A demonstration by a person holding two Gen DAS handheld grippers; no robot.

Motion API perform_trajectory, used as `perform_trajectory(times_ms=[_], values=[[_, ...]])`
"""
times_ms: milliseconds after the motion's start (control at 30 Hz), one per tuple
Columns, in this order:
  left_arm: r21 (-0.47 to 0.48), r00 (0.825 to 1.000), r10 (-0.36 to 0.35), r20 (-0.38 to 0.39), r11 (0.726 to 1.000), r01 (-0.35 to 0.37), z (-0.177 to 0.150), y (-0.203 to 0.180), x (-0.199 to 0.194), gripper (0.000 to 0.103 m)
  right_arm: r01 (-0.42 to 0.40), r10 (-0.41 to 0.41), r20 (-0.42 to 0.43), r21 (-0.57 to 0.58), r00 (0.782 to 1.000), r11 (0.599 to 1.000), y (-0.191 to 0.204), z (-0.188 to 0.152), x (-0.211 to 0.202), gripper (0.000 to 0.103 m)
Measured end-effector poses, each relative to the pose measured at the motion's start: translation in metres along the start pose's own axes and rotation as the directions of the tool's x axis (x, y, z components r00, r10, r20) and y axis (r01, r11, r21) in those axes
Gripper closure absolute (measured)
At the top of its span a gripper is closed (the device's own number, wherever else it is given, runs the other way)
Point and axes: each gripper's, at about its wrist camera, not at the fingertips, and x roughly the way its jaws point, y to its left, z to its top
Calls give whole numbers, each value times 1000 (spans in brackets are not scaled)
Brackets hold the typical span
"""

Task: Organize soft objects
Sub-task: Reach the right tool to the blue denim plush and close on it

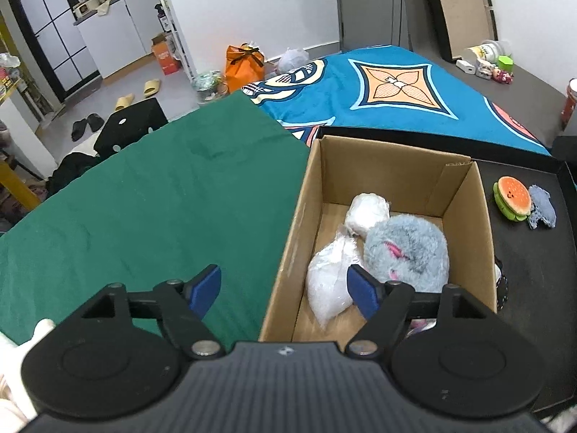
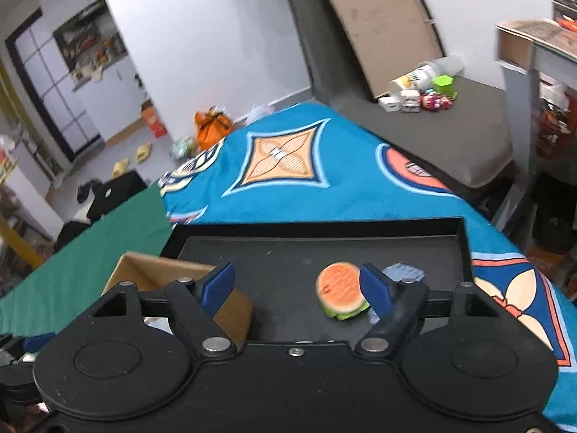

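On the black tray [image 2: 465, 252], the burger toy [image 2: 340, 290] sits by the box [image 2: 234, 306]. The right claw [image 2: 297, 287], spread wide, is off-center and could knock it away.

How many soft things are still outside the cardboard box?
2: a burger toy on the black tray, right of the box, and a small blue cloth thing touching it. Others may be hidden.

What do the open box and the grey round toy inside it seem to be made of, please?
The box looks like plain brown corrugated cardboard, matte, with creased flaps. The grey round toy looks like shaggy plush fabric with pink stitched details; its filling cannot be seen.
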Motion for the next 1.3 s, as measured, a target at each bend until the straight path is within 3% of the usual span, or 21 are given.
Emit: perform_trajectory(times_ms=[200,533,767,1000,1167,1300], values=[[29,997,71,18,997,-72,11,-23,-3,27,-2,-2,50,76,999,997,-46,-8,12,32],[86,990,138,5,987,-138,23,-48,3,26,-14,18,-18,202,1000,979,-99,-18,46,43],[111,985,173,-20,979,-169,27,-59,10,26,-1,20,-78,233,997,973,-111,-26,65,42],[141,979,197,-45,972,-189,24,-65,20,26,32,-12,-117,173,993,984,-103,-30,84,43],[132,979,197,-48,973,-190,23,-60,21,26,105,-97,-134,53,986,993,-88,-34,93,70],[131,980,196,-46,973,-189,23,-58,19,26,97,-88,-140,62,986,993,-90,-34,90,76]])
